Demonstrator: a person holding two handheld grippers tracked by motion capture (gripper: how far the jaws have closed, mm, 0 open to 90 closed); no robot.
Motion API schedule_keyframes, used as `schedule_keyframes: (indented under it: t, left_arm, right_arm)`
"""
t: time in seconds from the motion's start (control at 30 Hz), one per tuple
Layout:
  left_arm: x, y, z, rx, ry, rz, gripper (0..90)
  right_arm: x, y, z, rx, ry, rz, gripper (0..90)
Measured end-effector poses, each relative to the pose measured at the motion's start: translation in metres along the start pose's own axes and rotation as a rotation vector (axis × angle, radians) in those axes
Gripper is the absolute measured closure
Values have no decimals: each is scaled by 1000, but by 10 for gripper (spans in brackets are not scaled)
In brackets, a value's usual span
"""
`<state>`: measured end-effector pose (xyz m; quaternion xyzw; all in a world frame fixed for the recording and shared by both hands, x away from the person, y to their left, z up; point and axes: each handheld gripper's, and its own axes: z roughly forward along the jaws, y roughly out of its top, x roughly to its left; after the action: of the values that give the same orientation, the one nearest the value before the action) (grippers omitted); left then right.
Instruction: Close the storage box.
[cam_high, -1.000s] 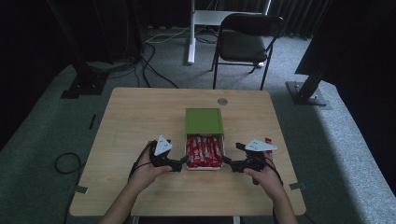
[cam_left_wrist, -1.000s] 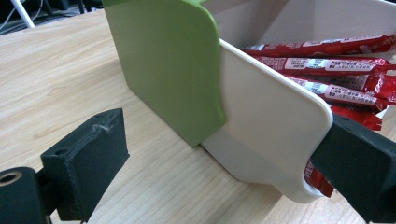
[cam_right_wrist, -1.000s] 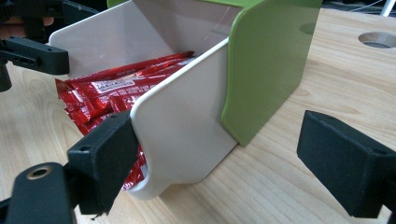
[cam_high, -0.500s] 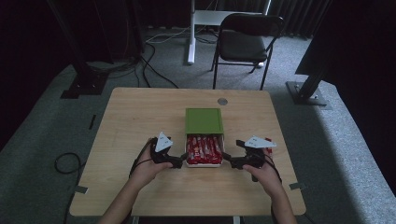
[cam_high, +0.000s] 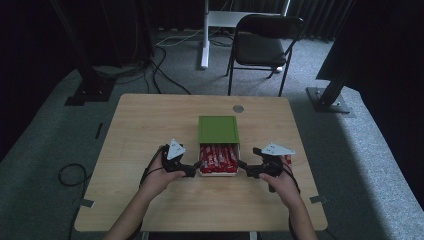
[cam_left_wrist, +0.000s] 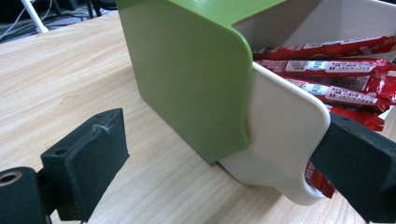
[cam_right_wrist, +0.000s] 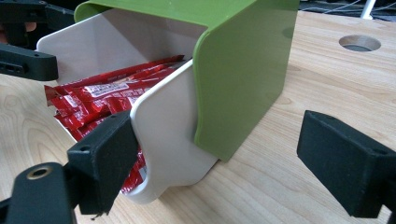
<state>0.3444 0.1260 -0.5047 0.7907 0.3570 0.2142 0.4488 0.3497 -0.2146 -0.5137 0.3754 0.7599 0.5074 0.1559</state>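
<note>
Two tongs, both open: left tongs (cam_high: 198, 167) and right tongs (cam_high: 242, 167) straddle the white tray (cam_high: 218, 172) walls, green lid (cam_high: 218, 129) half back, on desk (cam_high: 150, 125).

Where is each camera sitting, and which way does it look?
High view: above the person's side, looking forward and down on the table; both forearms, left tool and right tool show.
Left gripper view: on the left tool, facing the white tray; its black jaws show.
Right gripper view: on the right tool, facing that tray's other side; its black jaws show.
All share the green lid and red packets.
</note>
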Motion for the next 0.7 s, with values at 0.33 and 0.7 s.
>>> schedule_keyframes:
  t: [0.33,0.7]
  left_arm:
    - [3,3,5,0,11,-4,58]
    - [6,5,8,-1,20,-7,58]
  right_arm:
    - [-3,3,5,-3,-23,7,123]
    - [-6,6,9,-9,-45,11,123]
